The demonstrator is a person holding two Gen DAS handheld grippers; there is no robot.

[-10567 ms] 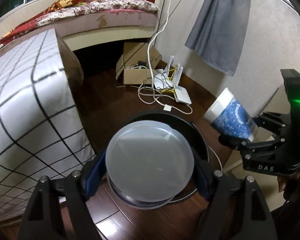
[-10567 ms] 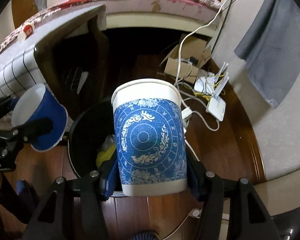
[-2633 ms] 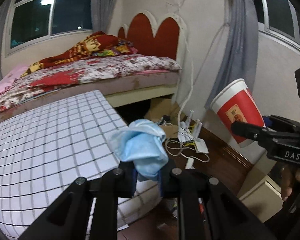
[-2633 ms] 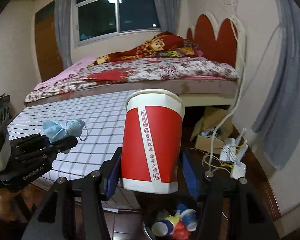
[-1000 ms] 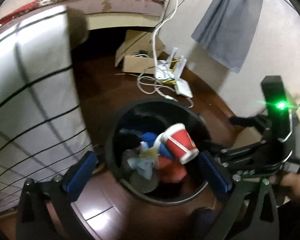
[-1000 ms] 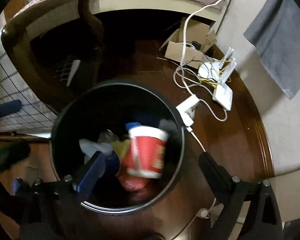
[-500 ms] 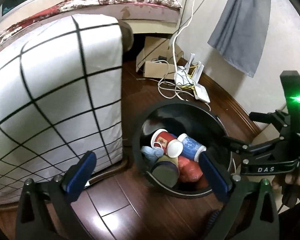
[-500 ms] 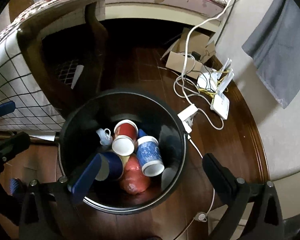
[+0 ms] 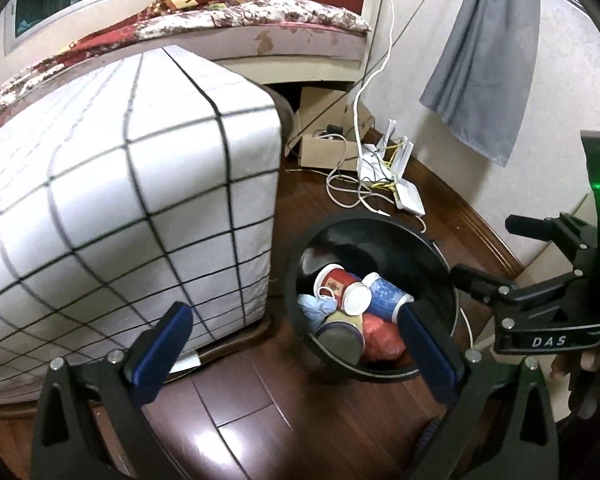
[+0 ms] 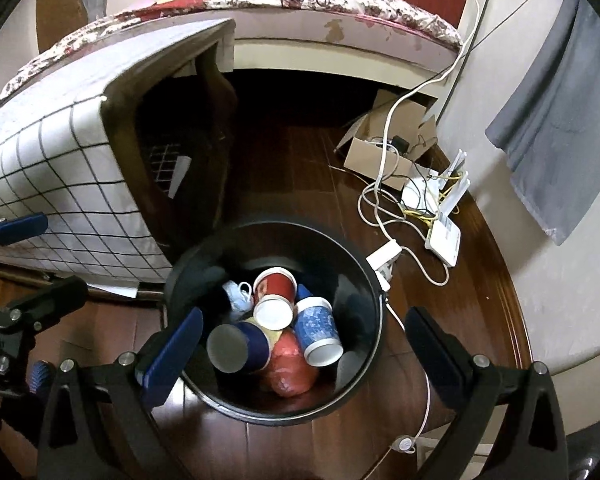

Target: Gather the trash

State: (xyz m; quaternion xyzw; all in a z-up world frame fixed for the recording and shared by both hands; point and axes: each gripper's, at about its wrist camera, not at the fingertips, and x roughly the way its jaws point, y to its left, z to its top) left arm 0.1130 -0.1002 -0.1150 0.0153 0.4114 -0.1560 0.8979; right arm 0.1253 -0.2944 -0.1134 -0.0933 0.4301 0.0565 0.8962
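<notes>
Dark glossy wood-plank floor (image 10: 300, 168), pale plaster wall (image 9: 548, 92) with grey hanging curtain (image 9: 488, 60) (floral-covered bed (image 9: 260, 20) behind).

Black bin (image 10: 374, 280), and inside it a red cup (image 10: 275, 285), a blue patterned cup (image 10: 316, 326), a pale blue mask (image 10: 236, 294) and a red bag (image 10: 288, 372). Beside it, a white cloth (image 9: 120, 184) with black grid lines, on a dark brown floor (image 9: 260, 420).

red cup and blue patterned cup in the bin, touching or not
Touching. The right wrist view shows the red cup lying against the blue patterned cup, no gap between them.
</notes>
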